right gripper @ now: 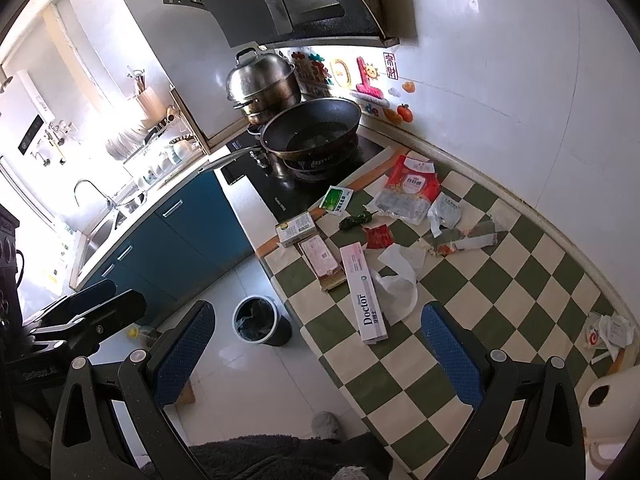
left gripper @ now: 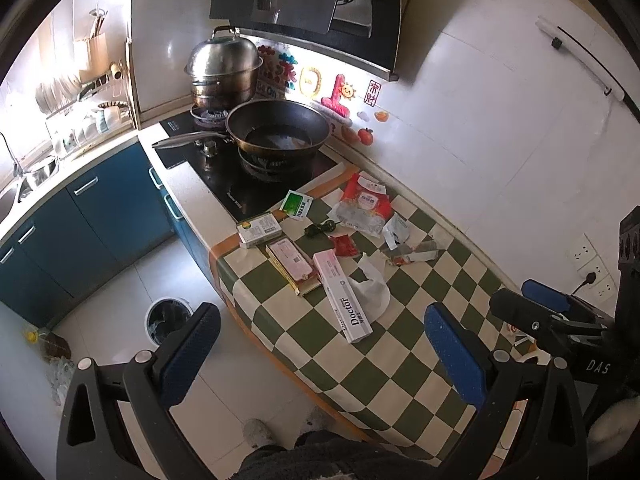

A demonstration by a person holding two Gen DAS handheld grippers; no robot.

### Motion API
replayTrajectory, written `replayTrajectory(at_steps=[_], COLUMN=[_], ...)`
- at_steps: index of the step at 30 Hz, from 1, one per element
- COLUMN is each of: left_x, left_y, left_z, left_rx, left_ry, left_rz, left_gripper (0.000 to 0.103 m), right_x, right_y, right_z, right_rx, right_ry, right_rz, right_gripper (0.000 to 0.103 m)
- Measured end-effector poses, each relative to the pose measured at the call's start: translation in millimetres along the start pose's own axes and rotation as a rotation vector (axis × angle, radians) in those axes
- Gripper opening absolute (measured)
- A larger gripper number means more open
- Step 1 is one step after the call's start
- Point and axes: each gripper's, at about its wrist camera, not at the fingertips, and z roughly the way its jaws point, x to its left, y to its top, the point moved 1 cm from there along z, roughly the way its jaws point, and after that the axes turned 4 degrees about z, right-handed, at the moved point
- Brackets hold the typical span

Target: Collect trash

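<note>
Trash lies on the green-and-white checked counter (left gripper: 404, 360): a long white "Doctor" box (left gripper: 344, 300), a crumpled white bag (left gripper: 374, 290), a pink flat box (left gripper: 294, 266), a small white carton (left gripper: 260, 231), a green sachet (left gripper: 297, 203), a red-and-clear wrapper (left gripper: 366, 204), and torn wrappers (left gripper: 404, 240). A round bin with a dark liner (left gripper: 166, 319) stands on the floor beside the counter, also in the right wrist view (right gripper: 258, 320). My left gripper (left gripper: 320, 356) is open and empty above the counter's near edge. My right gripper (right gripper: 318, 356) is open and empty, with the Doctor box (right gripper: 364, 296) ahead.
A black wok (left gripper: 280, 132) and a steel steamer pot (left gripper: 224, 72) sit on the hob beyond the trash. Blue cabinets (left gripper: 100, 216) and a sink run along the left. More crumpled paper (right gripper: 612, 332) and a white appliance (right gripper: 604, 396) sit at the counter's right end.
</note>
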Motion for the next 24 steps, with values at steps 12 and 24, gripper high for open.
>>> replayTrajectory(at_steps=[12, 24], left_x=[2.6, 2.1], left_y=[-1.3, -2.0], left_z=[-2.5, -1.2], left_rx=[0.001, 0.001], left_ry=[-0.007, -0.006], left_rz=[-0.007, -0.009], left_gripper=[0.103, 0.103], right_x=[0.7, 3.8], right_y=[-0.5, 0.5], right_z=[-1.1, -1.0], right_rx=[-0.003, -0.003], right_ry=[0.000, -0.003], right_rz=[-0.004, -0.004], right_gripper=[0.103, 0.103])
